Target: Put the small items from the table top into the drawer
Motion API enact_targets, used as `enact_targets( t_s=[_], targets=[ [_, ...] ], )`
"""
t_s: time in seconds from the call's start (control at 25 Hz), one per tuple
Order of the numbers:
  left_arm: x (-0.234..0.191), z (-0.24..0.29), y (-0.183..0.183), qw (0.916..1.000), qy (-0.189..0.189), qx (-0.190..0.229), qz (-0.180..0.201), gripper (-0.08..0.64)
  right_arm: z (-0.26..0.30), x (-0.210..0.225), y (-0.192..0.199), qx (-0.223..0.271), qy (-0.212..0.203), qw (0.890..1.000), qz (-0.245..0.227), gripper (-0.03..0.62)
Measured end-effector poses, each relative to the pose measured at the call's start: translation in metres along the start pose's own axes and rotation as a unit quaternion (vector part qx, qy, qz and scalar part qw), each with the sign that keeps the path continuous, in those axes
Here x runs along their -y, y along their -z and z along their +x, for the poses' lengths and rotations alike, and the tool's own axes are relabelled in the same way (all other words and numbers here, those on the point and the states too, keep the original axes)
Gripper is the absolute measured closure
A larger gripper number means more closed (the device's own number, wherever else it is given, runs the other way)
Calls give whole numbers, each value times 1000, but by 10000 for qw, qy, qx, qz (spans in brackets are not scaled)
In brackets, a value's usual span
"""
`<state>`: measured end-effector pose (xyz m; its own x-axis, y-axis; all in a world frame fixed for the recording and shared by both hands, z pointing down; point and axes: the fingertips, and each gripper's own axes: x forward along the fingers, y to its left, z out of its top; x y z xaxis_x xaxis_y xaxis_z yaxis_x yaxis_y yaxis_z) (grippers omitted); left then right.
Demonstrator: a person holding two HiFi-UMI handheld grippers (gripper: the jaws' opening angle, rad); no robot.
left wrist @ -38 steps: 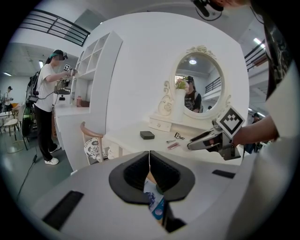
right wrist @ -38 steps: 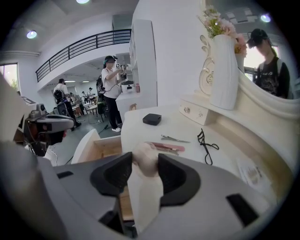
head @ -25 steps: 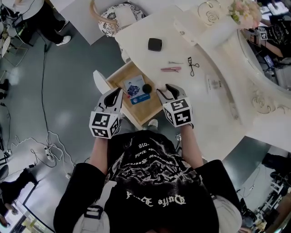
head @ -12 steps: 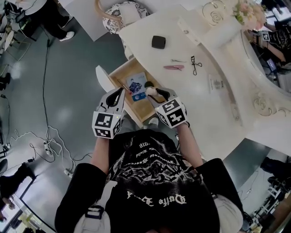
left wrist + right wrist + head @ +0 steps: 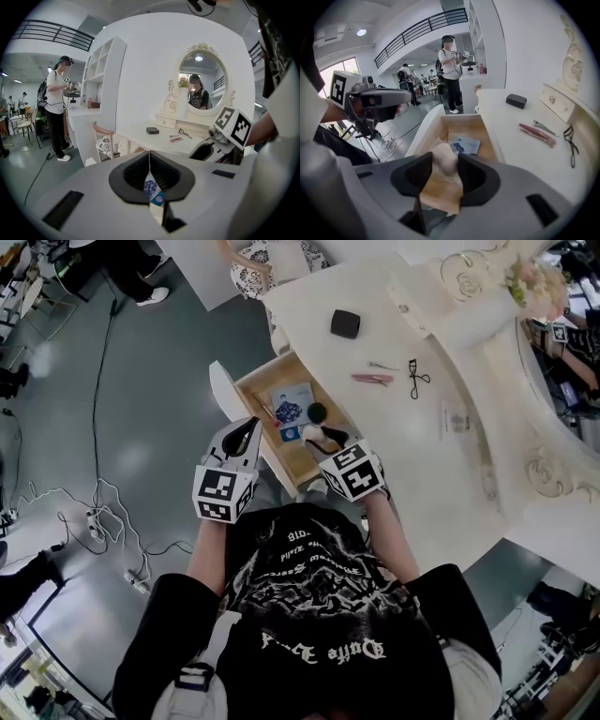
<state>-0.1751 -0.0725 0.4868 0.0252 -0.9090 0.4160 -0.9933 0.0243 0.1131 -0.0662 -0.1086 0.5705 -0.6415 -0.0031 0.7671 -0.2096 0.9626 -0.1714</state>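
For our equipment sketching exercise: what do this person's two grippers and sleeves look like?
The left gripper and right gripper match: pale grey bodies, black jaw pads narrowing to a point, and a white cube with black square markers at each rear. The sleeves are black and short, part of a top with pale lettering.

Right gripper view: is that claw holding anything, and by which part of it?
Yes. The right claw holds a pale, soft puff-like item, pinched on its two opposite sides between the jaws, above the open drawer.
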Motion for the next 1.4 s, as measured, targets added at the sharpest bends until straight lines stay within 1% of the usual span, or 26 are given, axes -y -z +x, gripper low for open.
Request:
enact_targets(
  t_s=[0.2, 0.6, 0.88, 1.04, 1.24, 1.4],
  targets=[
    [-6, -9, -2, 9998, -191, 89, -60, 543, 11, -8, 10, -183, -170, 9997, -72, 414],
    [-19, -23, 6, 9986, -487, 41, -226, 543, 34, -20, 26, -540, -450, 9971, -284, 414],
    [-32, -35, 9, 9974, -664, 2, -294, 543, 48, -27, 38, -794, -532, 9947, -376, 413],
    [-36, -38, 10, 9973, -673, -29, -288, 543, 56, -27, 43, -922, -537, 9936, -358, 410],
    [-40, -40, 11, 9976, -648, -97, -217, 543, 66, -29, 51, -1176, -613, 9901, -469, 410],
    [-43, -40, 10, 9975, -654, -80, -241, 543, 72, -24, 56, -1293, -518, 9894, -410, 408]
  ],
)
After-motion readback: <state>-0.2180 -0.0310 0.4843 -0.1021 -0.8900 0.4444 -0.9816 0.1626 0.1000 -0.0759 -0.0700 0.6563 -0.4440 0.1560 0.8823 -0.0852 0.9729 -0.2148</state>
